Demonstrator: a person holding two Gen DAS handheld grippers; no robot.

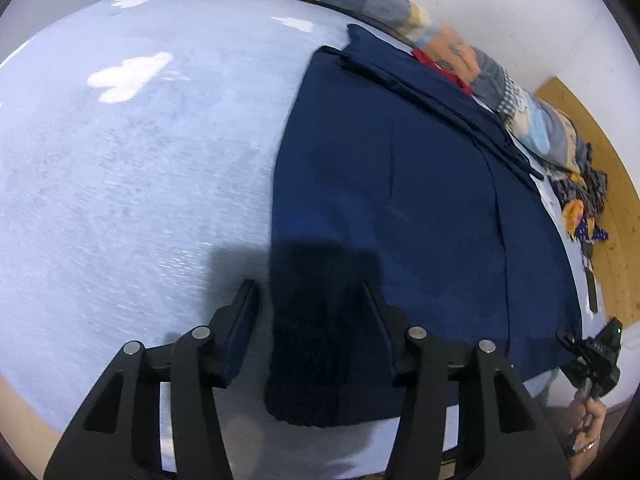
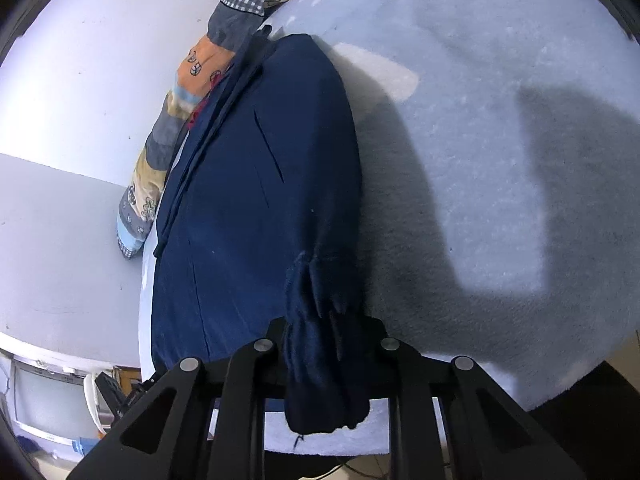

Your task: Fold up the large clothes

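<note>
Navy garment (image 1: 400, 200) spread flat on the pale blue bed (image 1: 120, 180)

Right gripper (image 2: 326, 336) is pinched tight on its bunched ribbed cuff (image 2: 320, 380). Left gripper (image 1: 312, 296) sits half open straddling the other ribbed cuff (image 1: 312, 360), pads not touching it yet.

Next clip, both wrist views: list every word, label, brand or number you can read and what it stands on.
None legible.
Navy garment: no tag, label or print shows.
Patchwork quilt: only pictures and checks, no letters.
Blue bed cover: white cloud shapes, no text.
Pale appliance at the right-wrist view's lower left: any marking too small to read.
</note>
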